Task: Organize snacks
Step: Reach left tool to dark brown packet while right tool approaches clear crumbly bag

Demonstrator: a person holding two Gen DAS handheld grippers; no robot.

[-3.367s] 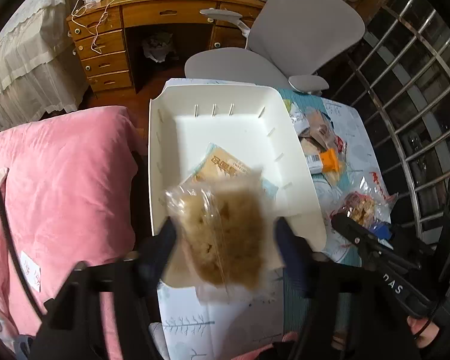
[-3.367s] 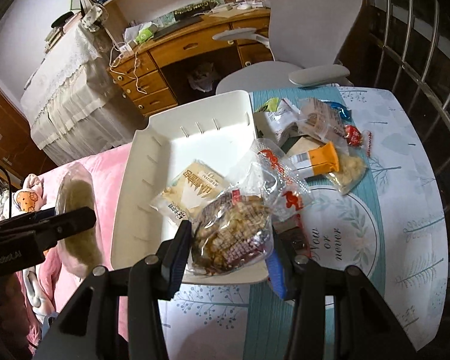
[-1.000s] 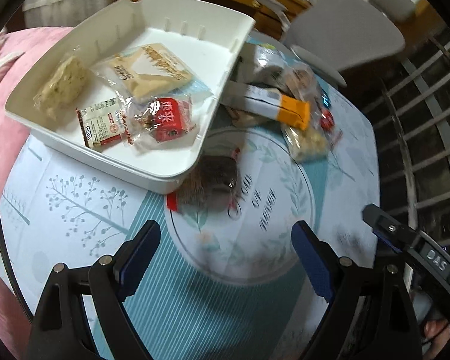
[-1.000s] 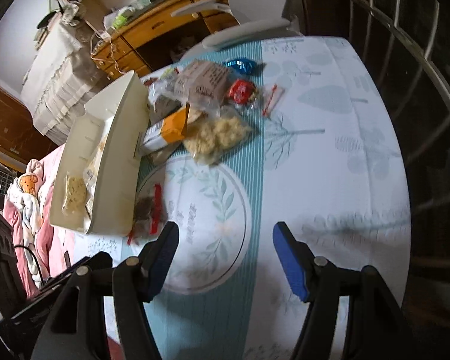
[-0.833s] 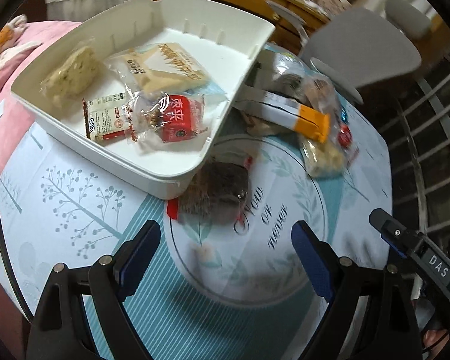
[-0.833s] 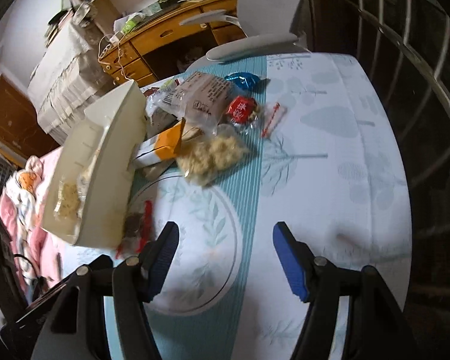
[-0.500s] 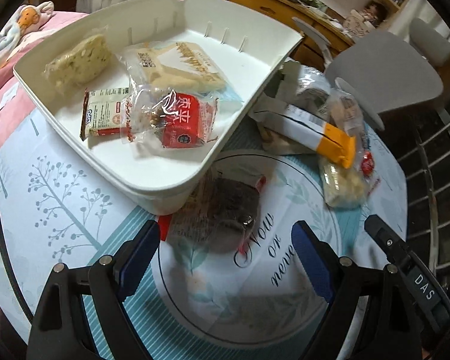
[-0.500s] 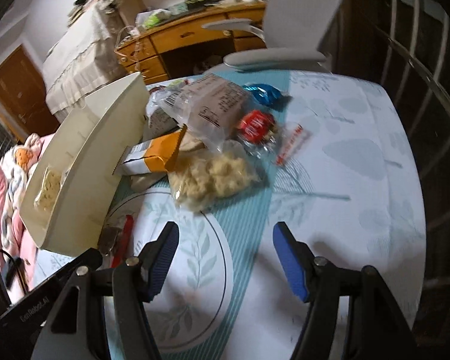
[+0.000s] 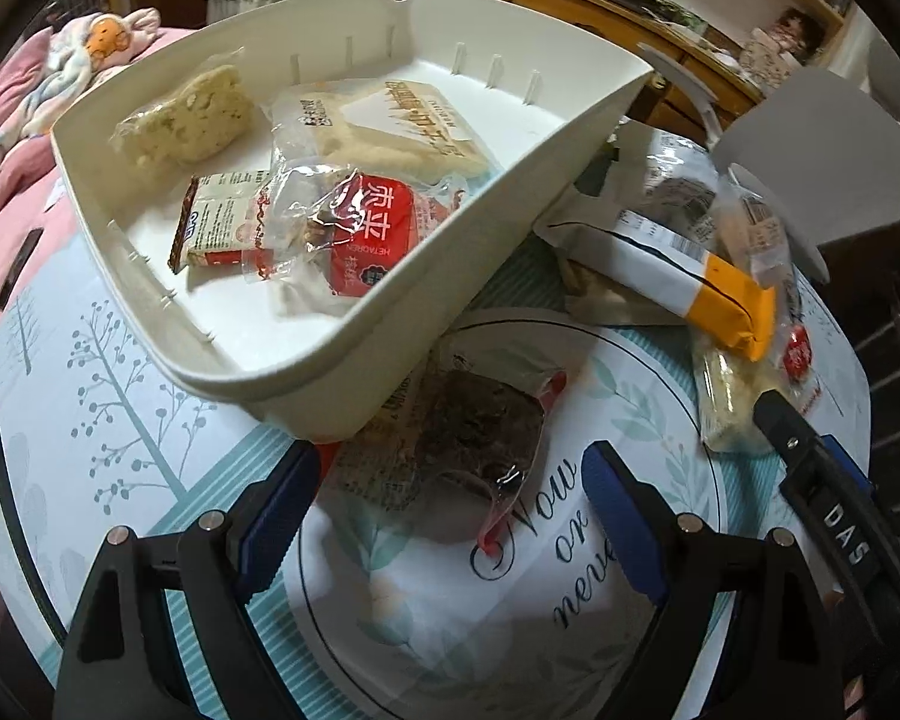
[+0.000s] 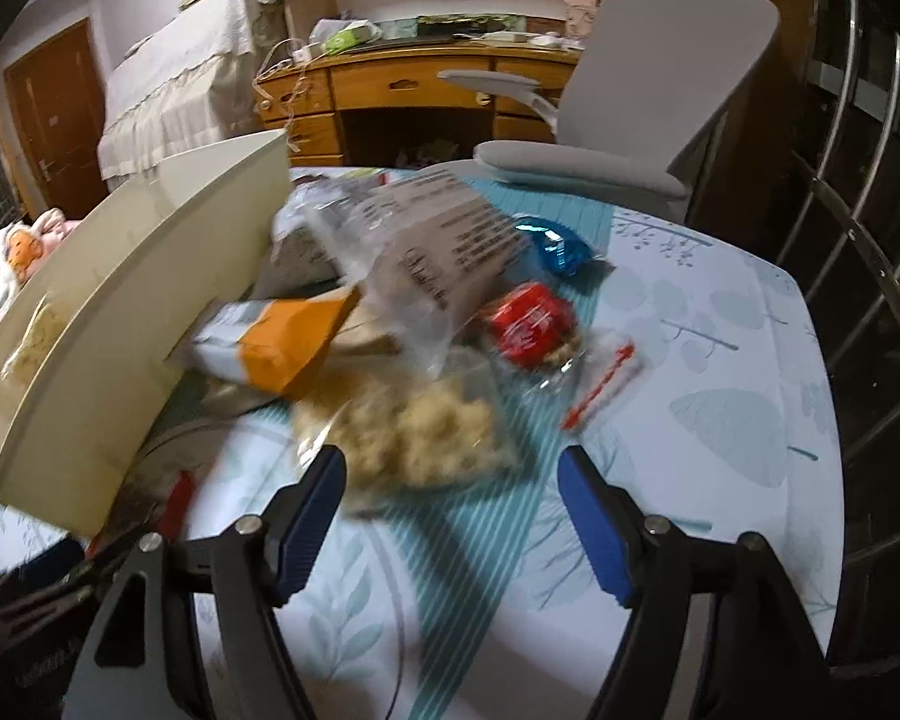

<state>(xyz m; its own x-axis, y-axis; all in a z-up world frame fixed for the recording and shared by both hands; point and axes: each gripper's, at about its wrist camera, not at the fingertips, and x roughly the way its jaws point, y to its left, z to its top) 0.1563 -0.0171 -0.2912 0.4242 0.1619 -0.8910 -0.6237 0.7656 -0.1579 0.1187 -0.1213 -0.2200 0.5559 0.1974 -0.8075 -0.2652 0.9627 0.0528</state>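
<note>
A white tray (image 9: 306,378) on the table holds several wrapped snacks, among them a red-labelled pack (image 9: 372,234) and a pale cake (image 9: 186,114). A dark snack in clear wrap (image 9: 468,438) lies against the tray's near wall, and my left gripper (image 9: 450,510) hovers open just short of it, nothing between its pads. In the right wrist view a clear bag of pale puffed snack (image 10: 426,432) lies just ahead of my right gripper (image 10: 450,498), whose jaws are opening and empty. An orange-and-white pack (image 10: 270,342) and a red sweet (image 10: 528,318) lie behind the bag.
More loose packs are heaped beside the tray (image 10: 114,324), including a large clear bag with print (image 10: 438,246) and a blue sweet (image 10: 561,249). A grey office chair (image 10: 648,96) stands at the table's far edge, and a metal railing (image 10: 858,276) runs along the right. Pink bedding (image 9: 6,138) lies left.
Both grippers have dropped lower and closer to the table. The dark snack now looms larger before the left jaws, and the puffed snack bag sits right ahead of the right jaws, which have spread wider.
</note>
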